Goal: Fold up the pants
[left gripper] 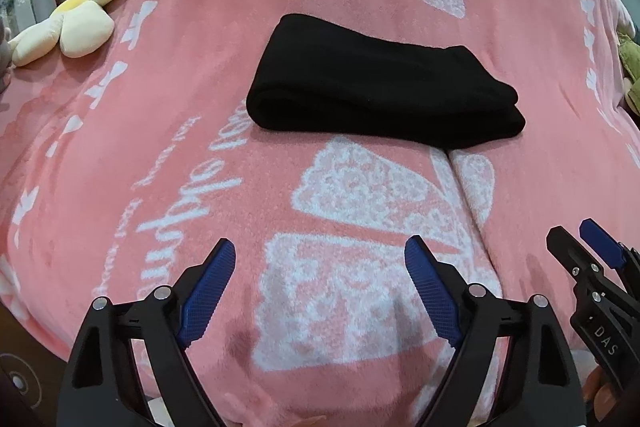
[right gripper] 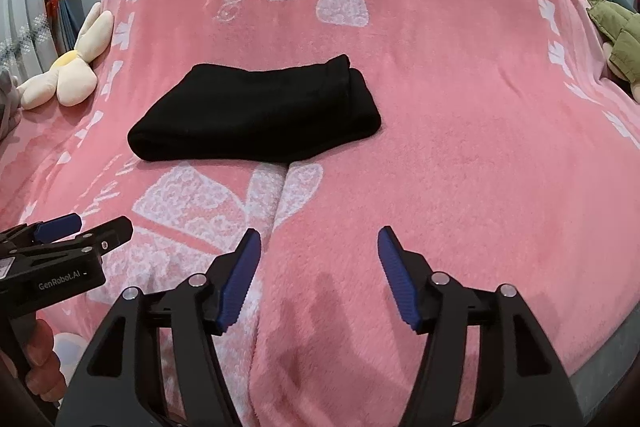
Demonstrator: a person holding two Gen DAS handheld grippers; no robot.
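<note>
Pants (left gripper: 380,95) are lying folded into a compact black bundle on the pink blanket (left gripper: 160,87), mid-bed, well apart from both grippers. Layers are showing stacked at the near edge; the right end looks thicker, with rounded fold edges. From the right wrist view the bundle (right gripper: 256,119) is sitting left of centre, its near edge touching the white bow print.

Left gripper (left gripper: 320,267) is hanging over bare blanket, jaws spread wide, nothing between them. Right gripper (right gripper: 316,259) is likewise released, jaws apart over the blanket crease, holding nothing. Each is showing at the edge of the other's view, side by side near the bed's front.

Judgement: folding is looking finished or close to it; both tools are standing clear.

Risks from here:
- The fabric is looking soft and thick; stacked layers could be springing open at the right end if left unpressed.
- Any further grab at the bundle with one gripper alone could be dragging the top layer off the lower ones and skewing the stack.
- The plush blanket is creased just in front of the bundle; pulling on it could be shifting the pants too.
- Grippers are sitting close together; closing in on the same edge could mean fingers clashing.

A flower plush (left gripper: 76,15) is lying at the left edge, a green item (right gripper: 616,39) at the right, both well clear.
</note>
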